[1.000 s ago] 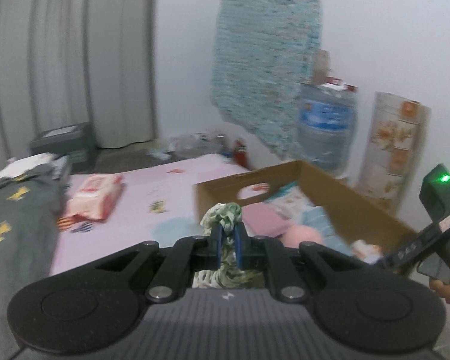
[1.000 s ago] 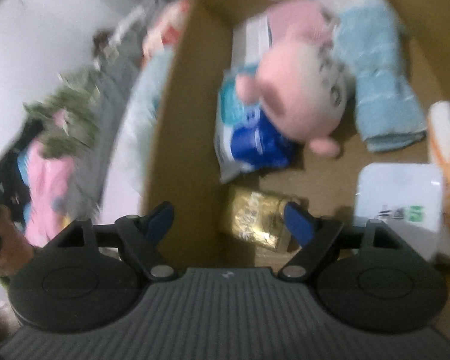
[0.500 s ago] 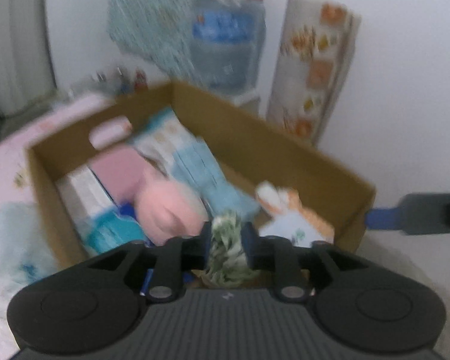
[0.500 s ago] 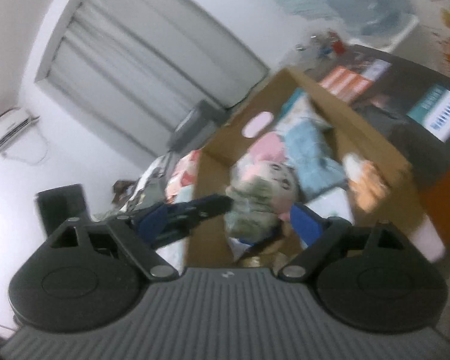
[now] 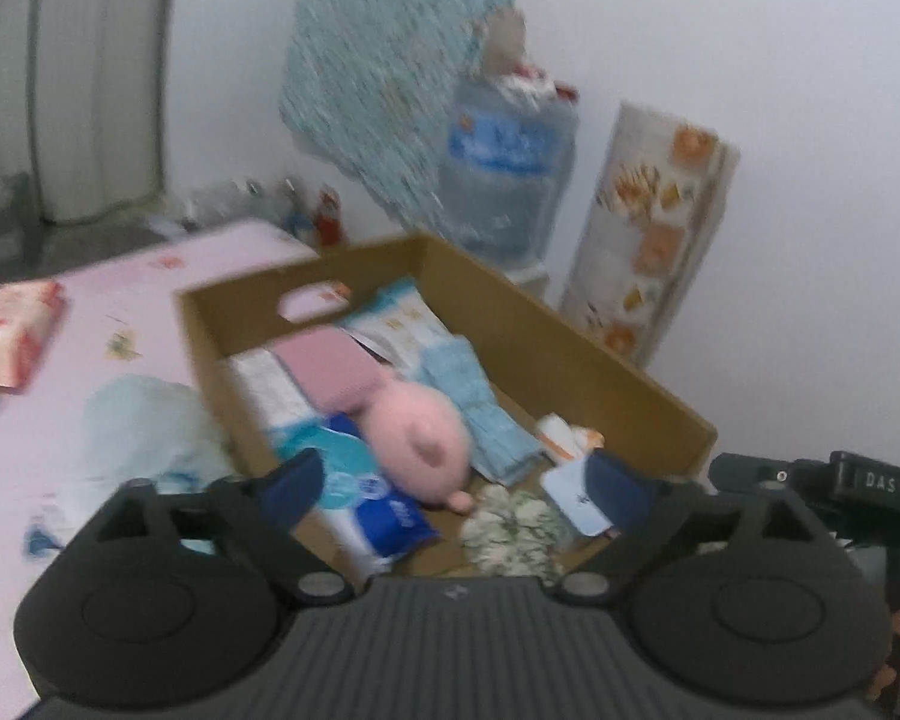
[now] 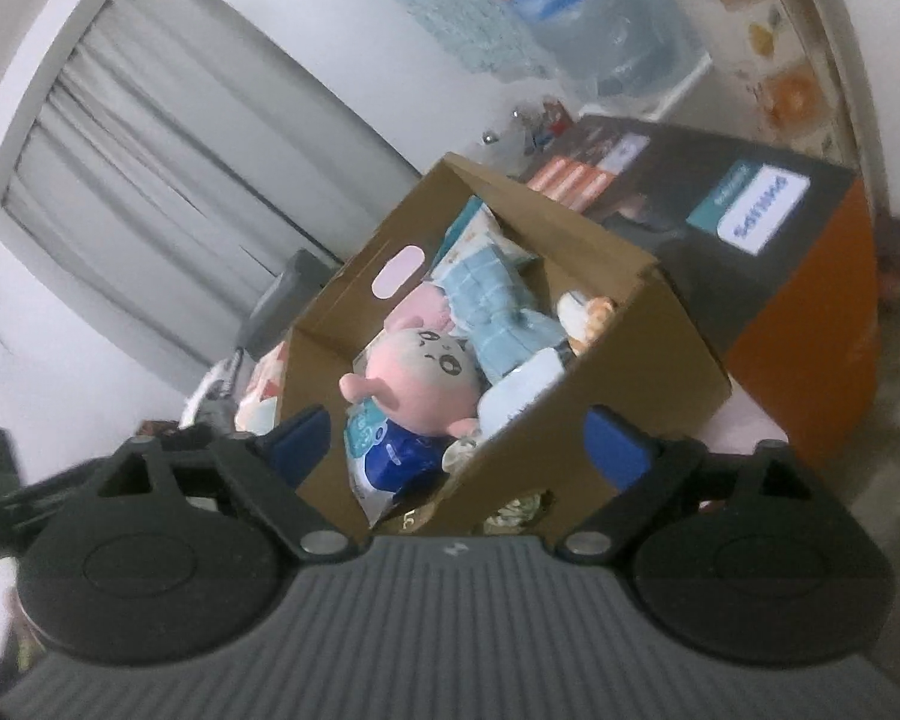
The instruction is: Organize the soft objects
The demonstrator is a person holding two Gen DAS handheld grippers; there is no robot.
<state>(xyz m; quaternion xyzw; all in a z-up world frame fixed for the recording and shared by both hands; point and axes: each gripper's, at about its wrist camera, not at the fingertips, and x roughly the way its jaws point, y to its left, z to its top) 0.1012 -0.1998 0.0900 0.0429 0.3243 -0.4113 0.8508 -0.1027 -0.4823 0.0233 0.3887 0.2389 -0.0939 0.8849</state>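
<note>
Left wrist view, near to far: the left gripper (image 5: 456, 483) hangs over the near end of the cardboard box (image 5: 570, 354), its 2 jaws opening toward their widest, with nothing pressed between the pads. The green-and-white cloth bundle (image 5: 513, 531) lies loose on the box floor at the near end, directly below and between the jaws, clear of both blue pads; it is a rounded heap with no clear long axis. Just left of it lies the blue tissue pack (image 5: 372, 510), and just beyond it the pink plush toy (image 5: 417, 438). Farther in, a light blue folded towel (image 5: 480, 414) runs lengthwise toward the far wall of the box, beside a pink pad (image 5: 330, 366). Outside the box, on the pink sheet (image 5: 120, 312) toward its far left edge, a red-and-white wipes pack (image 5: 12, 330) remains unboxed.

Right wrist view: the right gripper (image 6: 456, 450), jaws also opening and empty, stands outside the near corner of the box, looking in at the plush toy.

Judgement: the bundle counts as placed; the left hand, on the sheet's side of the box, is nearer to the wipes pack and is the likelier one to fetch it
</note>
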